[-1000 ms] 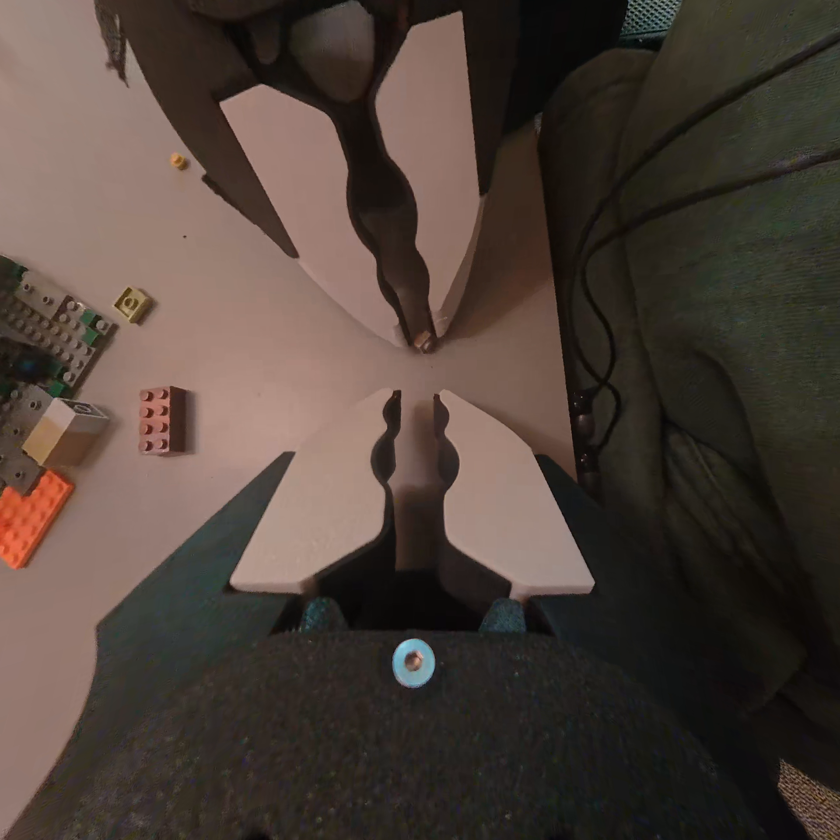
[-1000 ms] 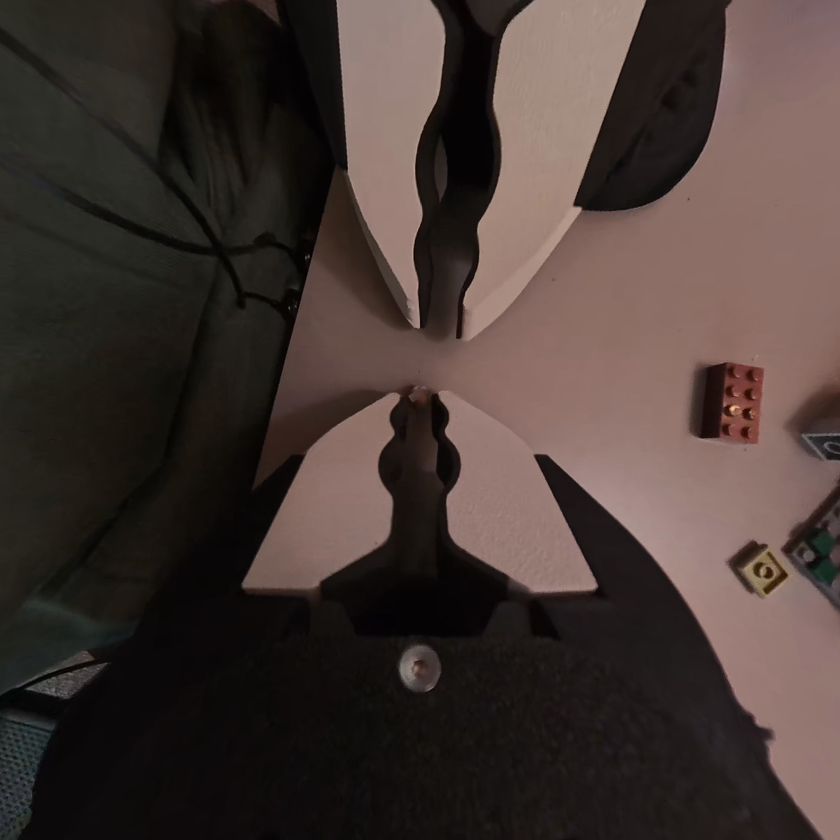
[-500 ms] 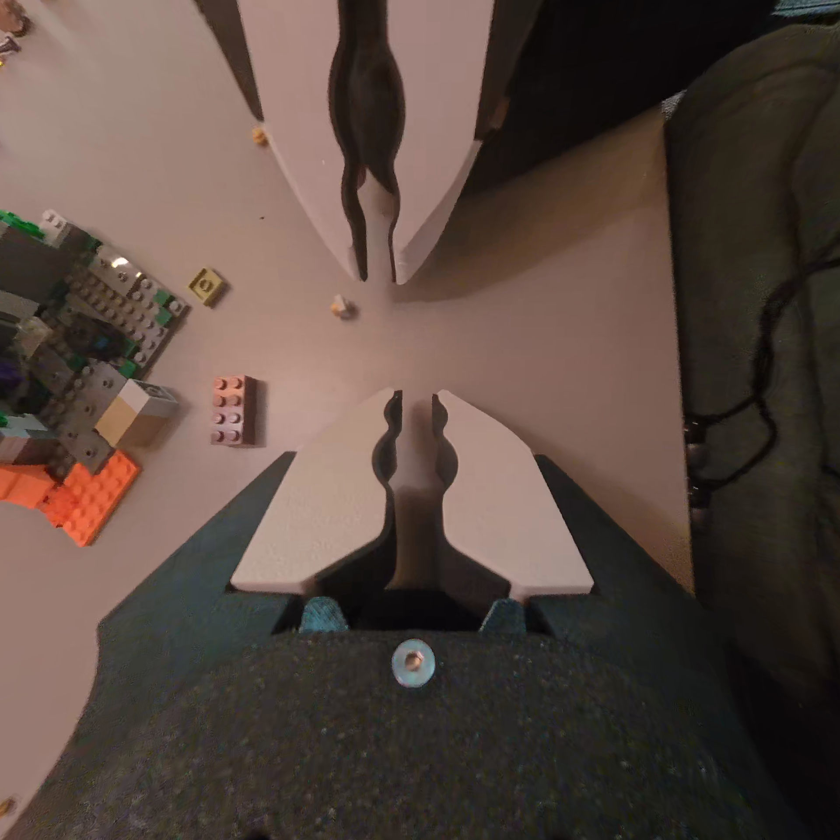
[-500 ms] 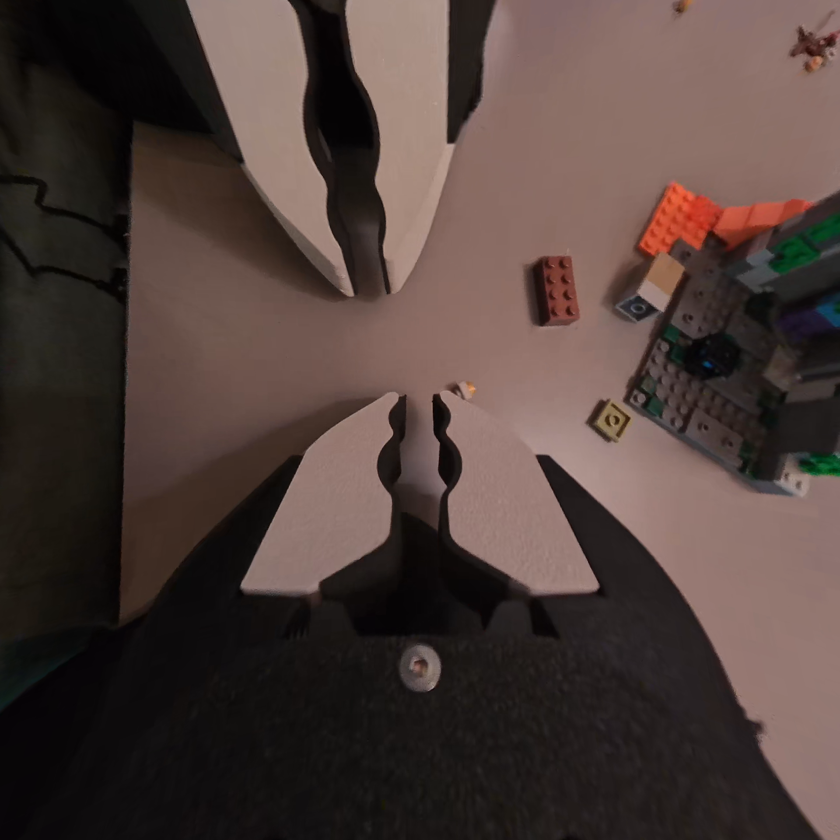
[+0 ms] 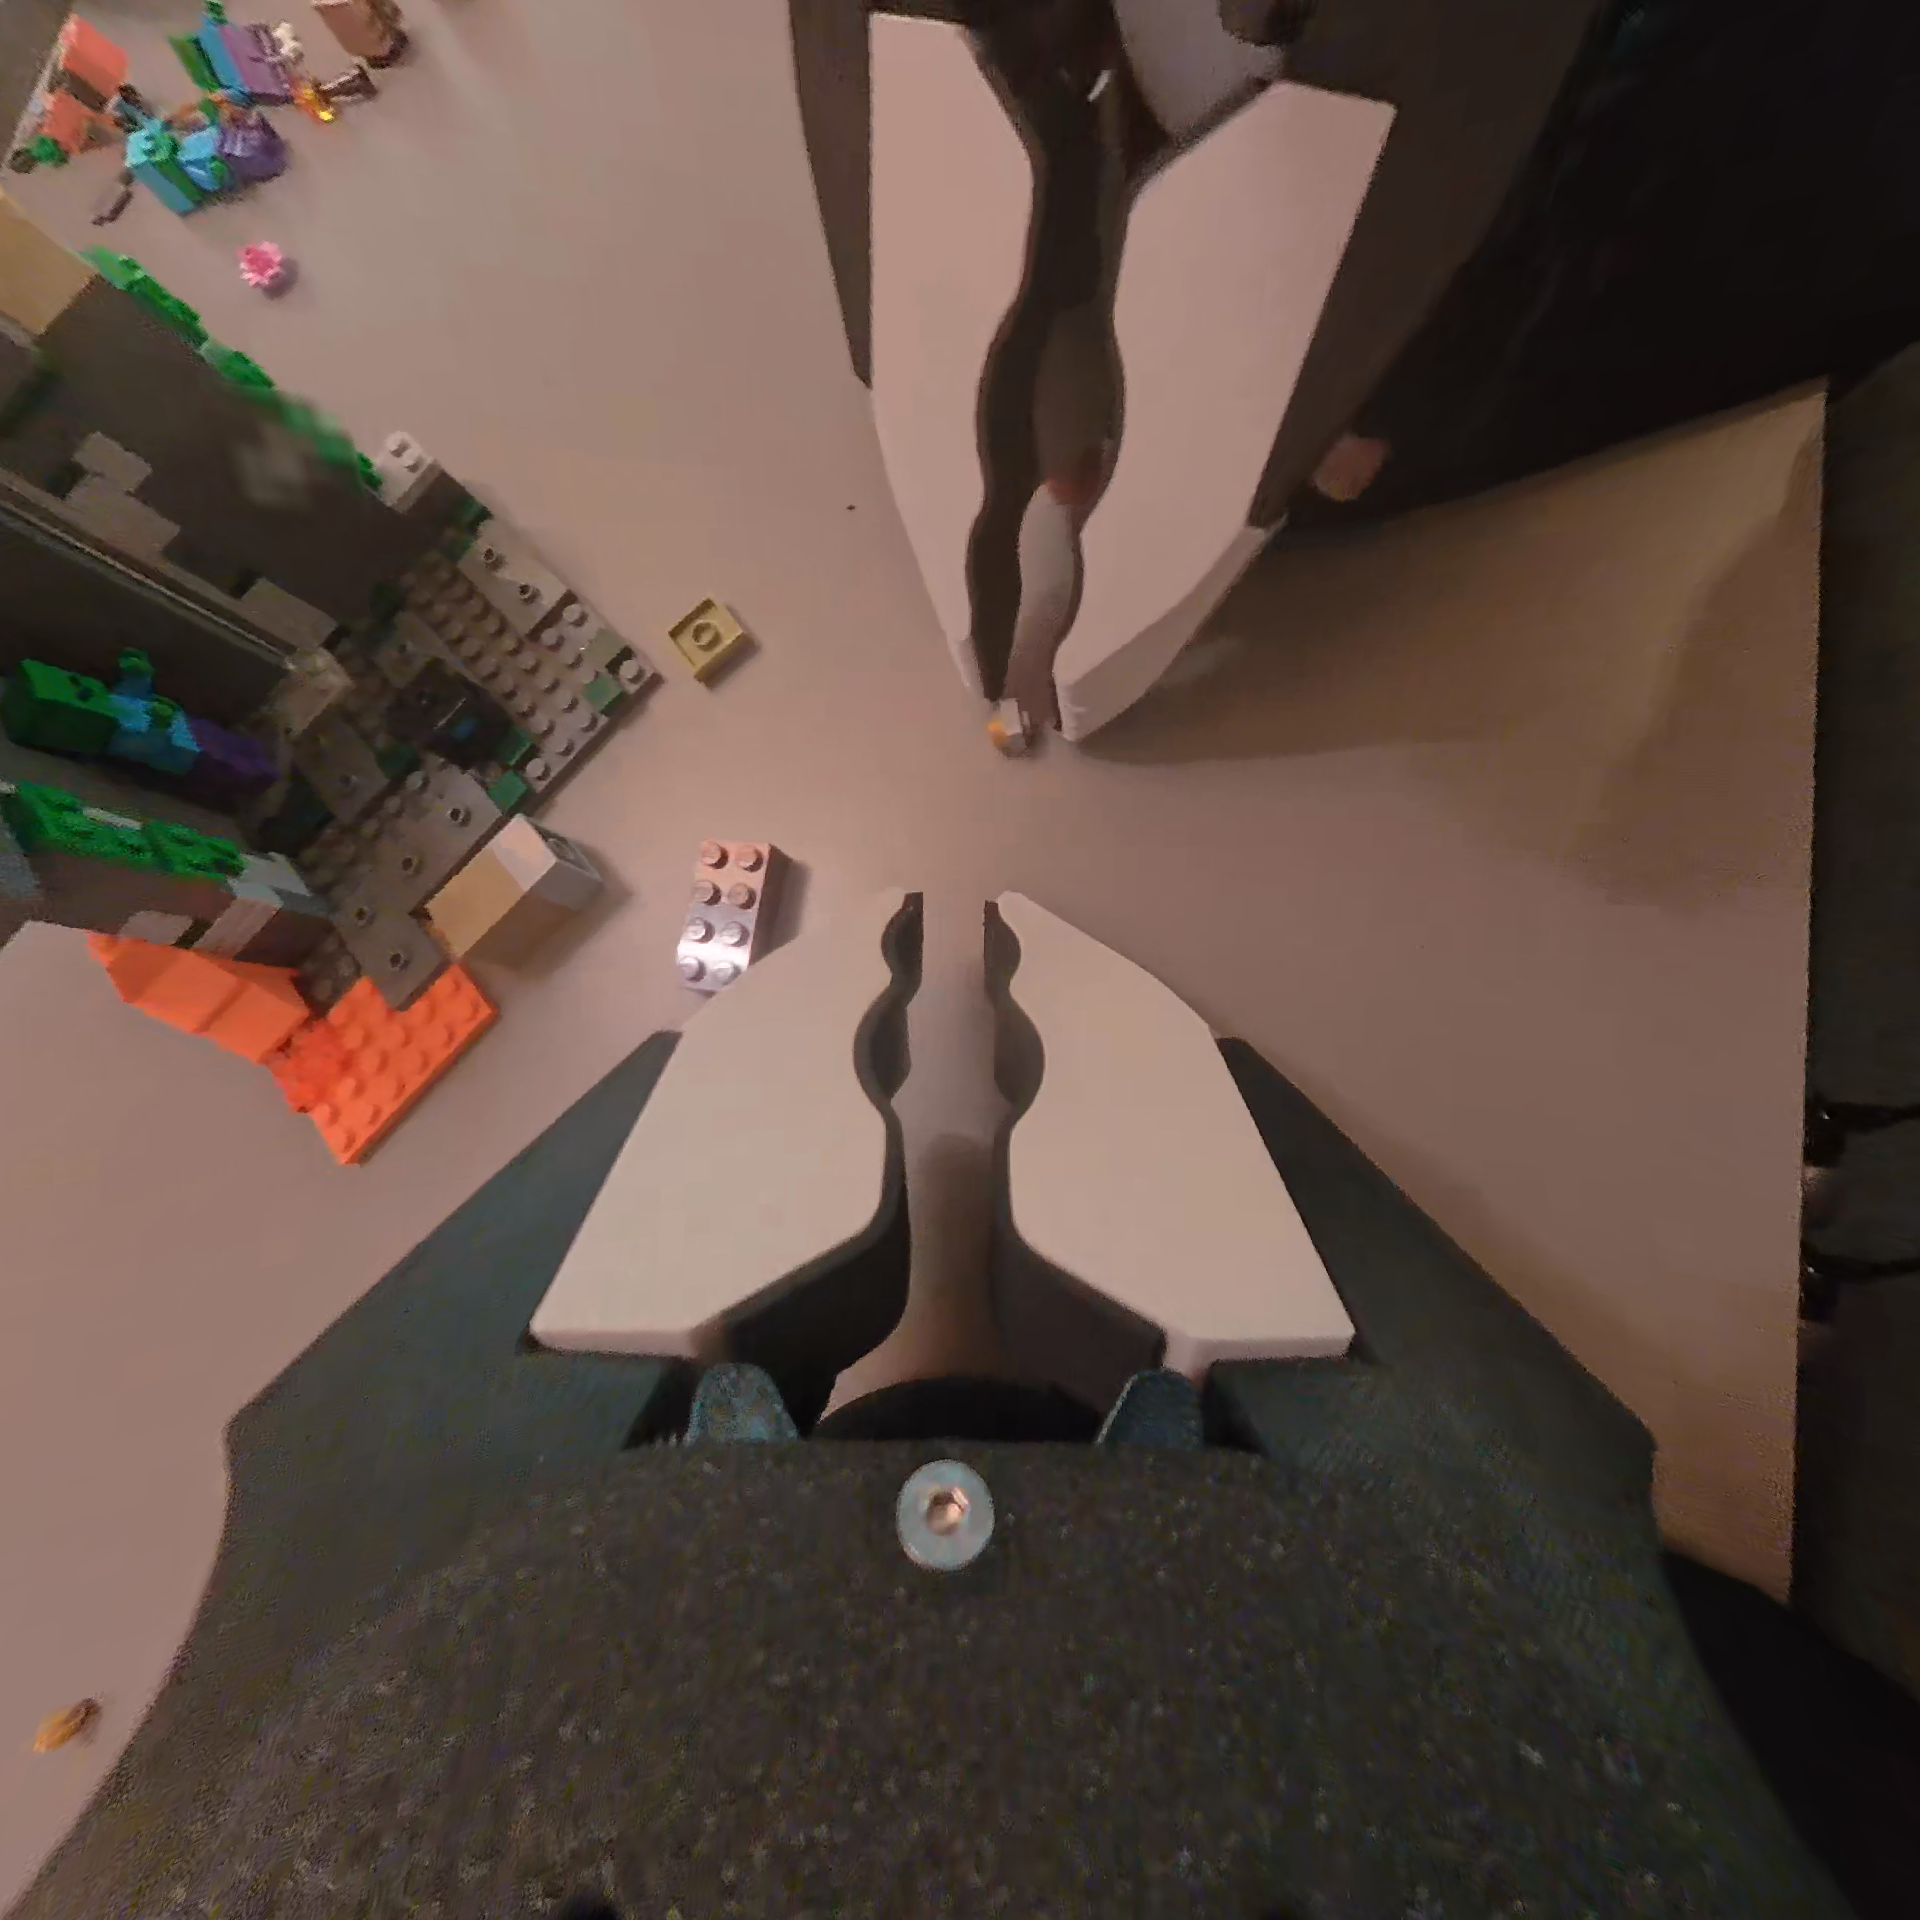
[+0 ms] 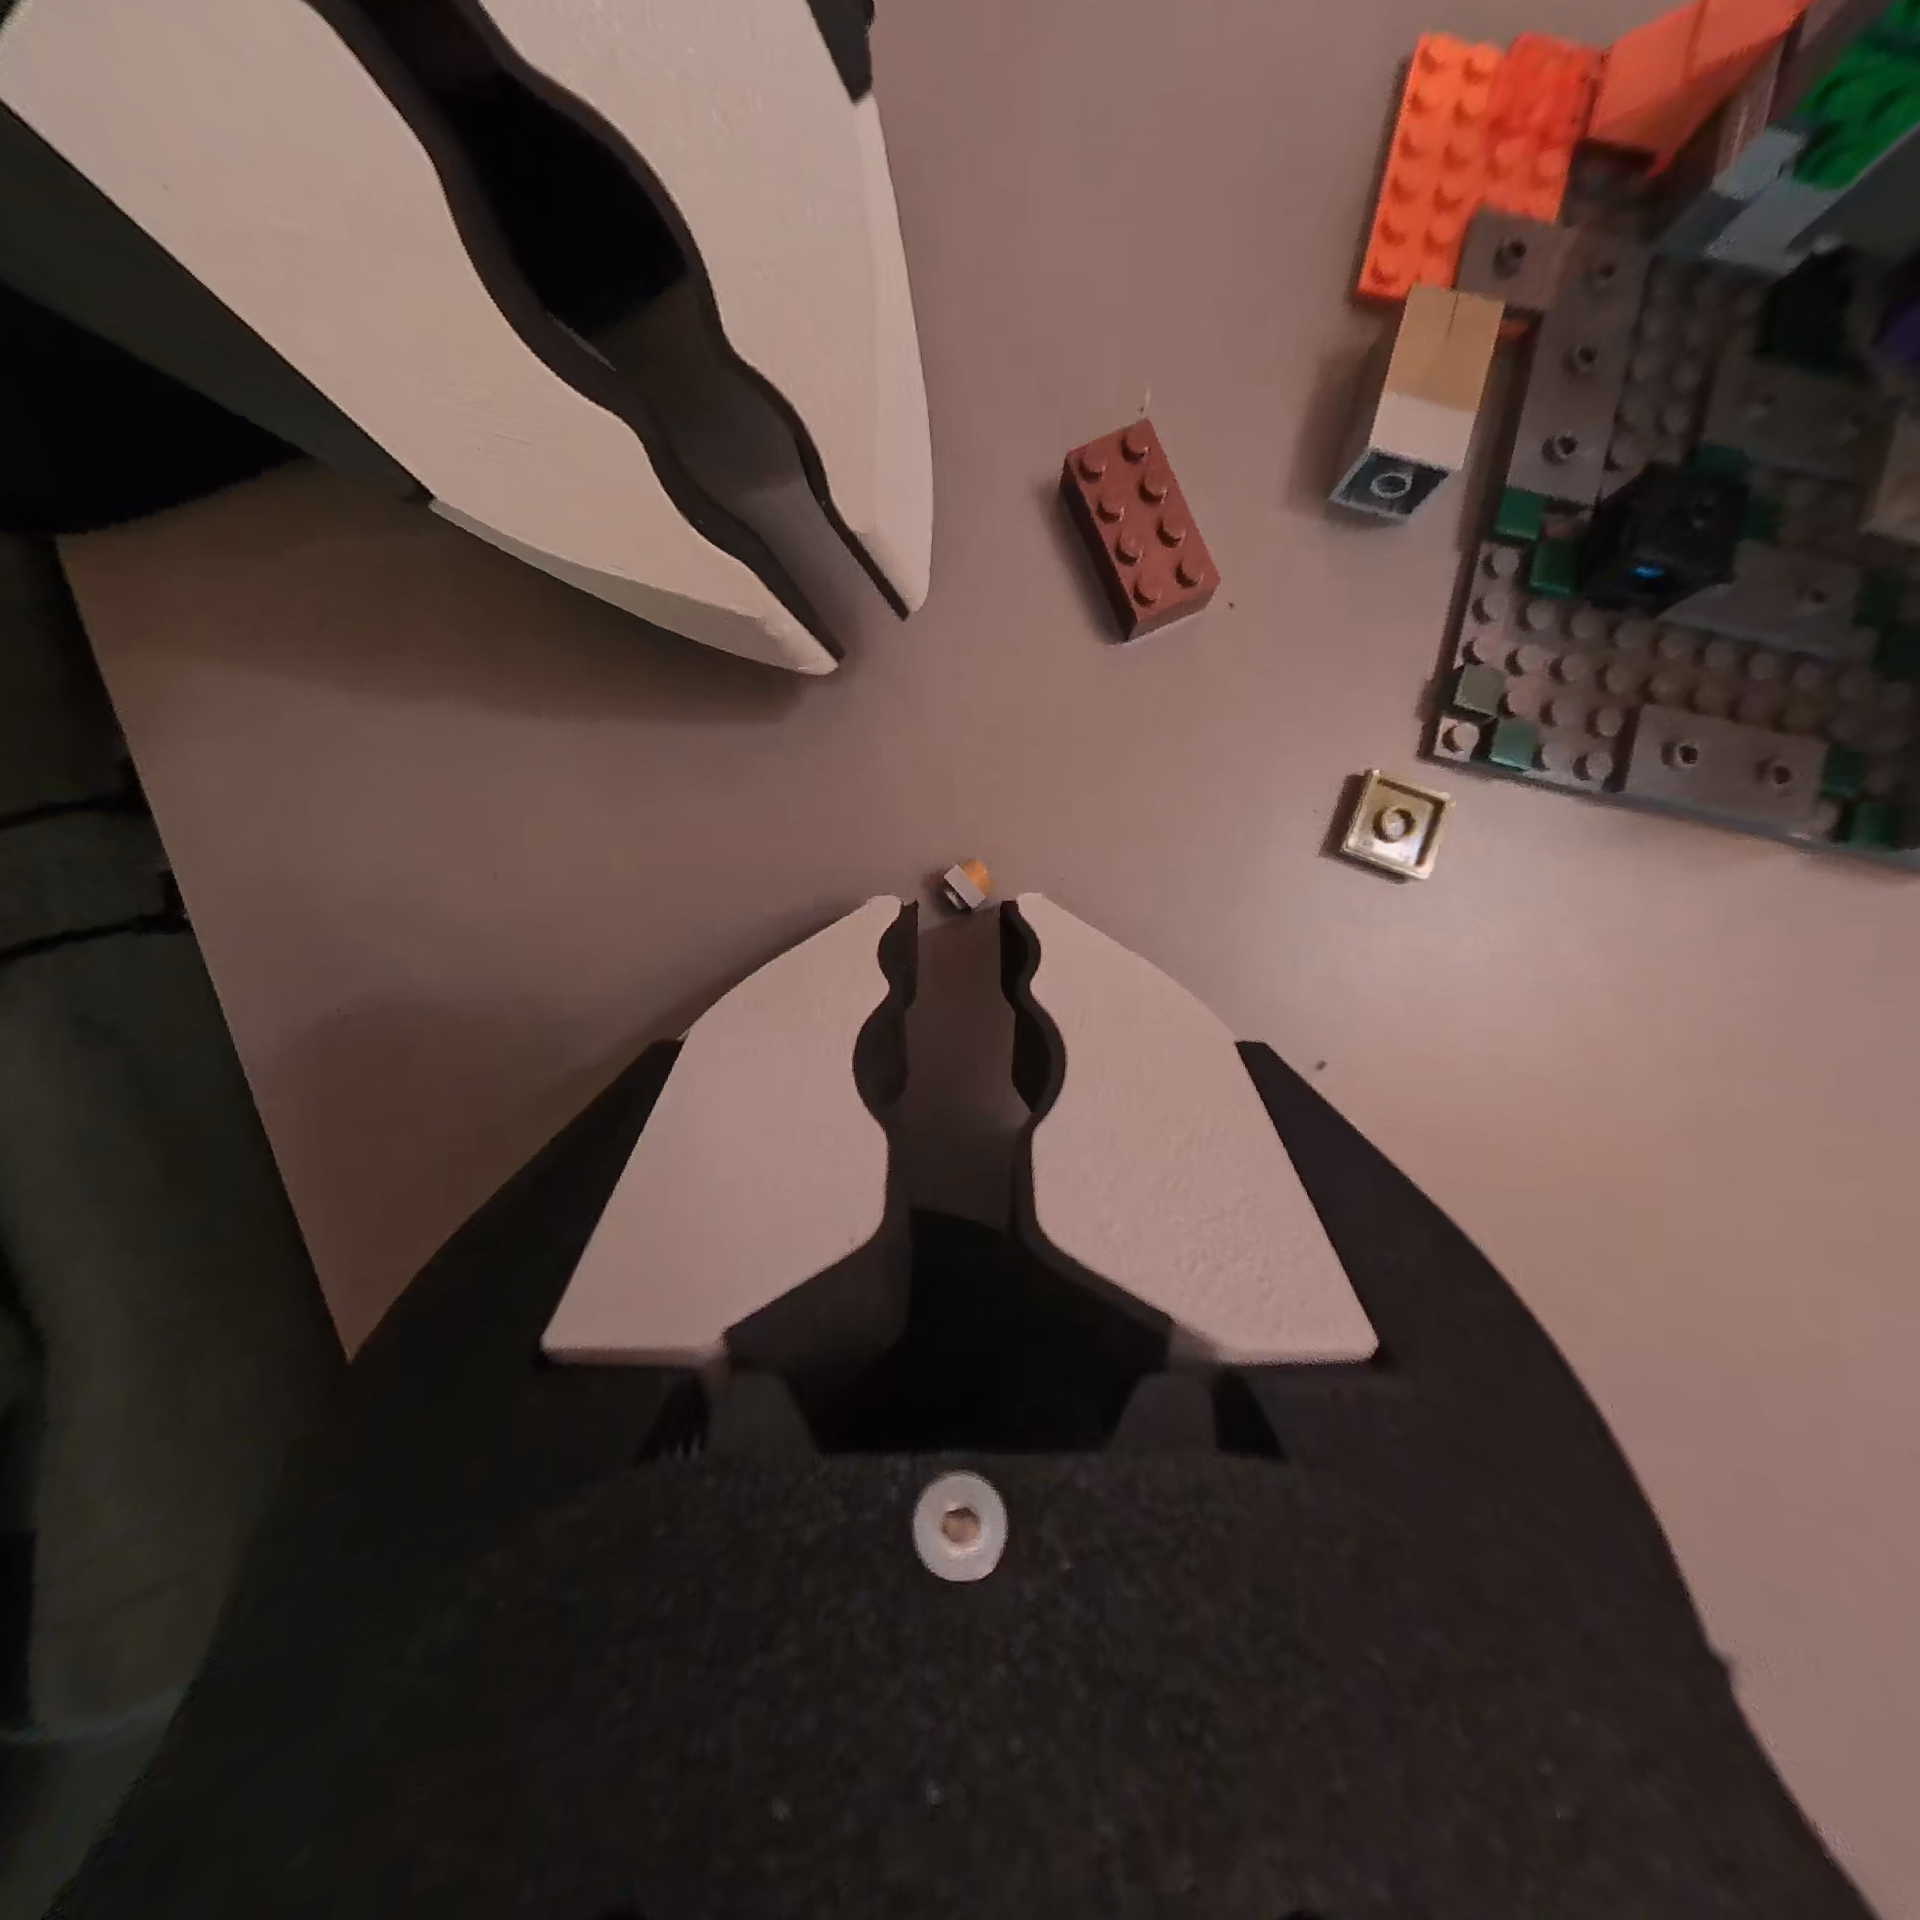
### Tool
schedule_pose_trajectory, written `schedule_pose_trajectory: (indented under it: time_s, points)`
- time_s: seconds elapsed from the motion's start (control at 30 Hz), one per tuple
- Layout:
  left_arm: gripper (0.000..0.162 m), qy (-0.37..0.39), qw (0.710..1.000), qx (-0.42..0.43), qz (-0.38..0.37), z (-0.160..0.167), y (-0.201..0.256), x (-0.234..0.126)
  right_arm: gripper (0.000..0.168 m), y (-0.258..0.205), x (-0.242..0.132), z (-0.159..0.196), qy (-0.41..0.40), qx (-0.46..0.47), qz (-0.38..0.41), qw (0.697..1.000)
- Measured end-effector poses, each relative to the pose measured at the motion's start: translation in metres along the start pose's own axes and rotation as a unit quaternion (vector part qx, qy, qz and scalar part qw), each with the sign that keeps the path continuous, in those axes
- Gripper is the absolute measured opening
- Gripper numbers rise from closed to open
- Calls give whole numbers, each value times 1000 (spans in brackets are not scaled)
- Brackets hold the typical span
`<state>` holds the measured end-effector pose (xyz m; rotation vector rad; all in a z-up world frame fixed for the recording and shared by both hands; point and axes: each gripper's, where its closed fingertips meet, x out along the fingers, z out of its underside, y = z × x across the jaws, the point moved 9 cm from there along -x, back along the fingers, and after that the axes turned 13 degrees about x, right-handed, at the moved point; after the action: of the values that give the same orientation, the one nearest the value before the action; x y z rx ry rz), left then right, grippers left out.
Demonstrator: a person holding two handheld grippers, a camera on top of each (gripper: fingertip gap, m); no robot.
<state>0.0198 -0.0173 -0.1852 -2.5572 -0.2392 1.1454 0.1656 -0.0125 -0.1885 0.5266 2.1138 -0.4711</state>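
Right gripper (image 6: 958,902) sits low over the table (image 6: 623,831) near its edge, fingers slightly apart, with the tiny tan-and-white piece (image 6: 968,885) right at its tips, probably lined up for a pinch. Left gripper (image 5: 951,900) hangs empty, fingers apart, just beside the brown 2x4 brick (image 5: 727,914). Half a second ago the piece lay off to one side of the tips; a second ago it was pinched.

We look at both views and find no words, numbers or signs to read on any of the toy bricks.
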Motion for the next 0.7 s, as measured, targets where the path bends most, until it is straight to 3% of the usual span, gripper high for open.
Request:
schedule_pose_trajectory:
  time_s: [0.2, 0.47, 0.7]
  points:
    - [10, 7, 1000, -3, -3, 2, -4, -1, 13, -5, 5, -6, -18, -1, 1, 1000]
    - [10, 20, 1000, 2, -8, 3, -1, -5, 15, -3, 7, -17, -49, -136, -74, 987]
    - [9, 42, 999, -7, -8, 6, 0, -11, 18, 2, 2, -13, 6, -201, -120, 972]
